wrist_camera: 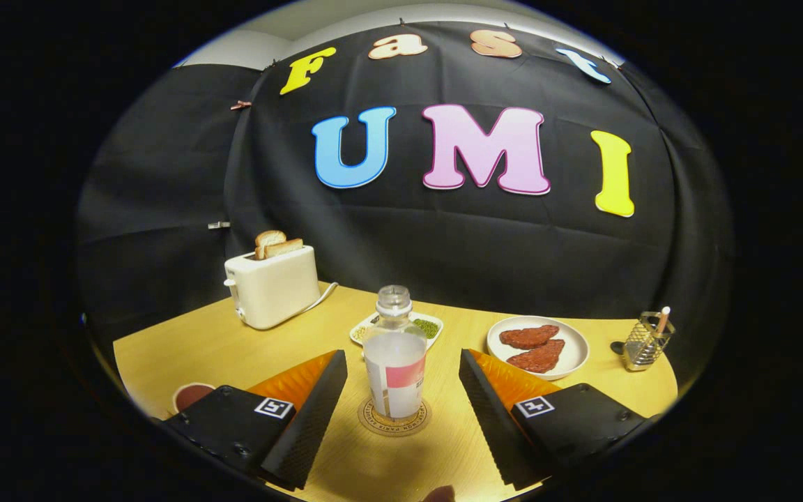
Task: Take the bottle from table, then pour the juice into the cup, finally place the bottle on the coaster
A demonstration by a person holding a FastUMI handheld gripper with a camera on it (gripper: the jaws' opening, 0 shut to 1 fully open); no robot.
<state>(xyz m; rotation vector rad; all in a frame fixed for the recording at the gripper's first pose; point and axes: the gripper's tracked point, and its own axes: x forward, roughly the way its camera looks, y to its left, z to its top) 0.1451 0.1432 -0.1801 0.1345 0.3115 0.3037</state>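
Bottle (394,362) between spread tool (401,411) fingers

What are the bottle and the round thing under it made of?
The bottle looks like clear, shiny plastic: you can see through its upper part. The coaster looks like matte cork or wood, tan with printed lettering. The hand-held gripper is open, fingers either side of the bottle.

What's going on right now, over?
Gripper open, fingers either side of the bottle, not touching. Bottle upright on coaster. Nothing in the way.

Claw finger hides most of the cup (192,394).
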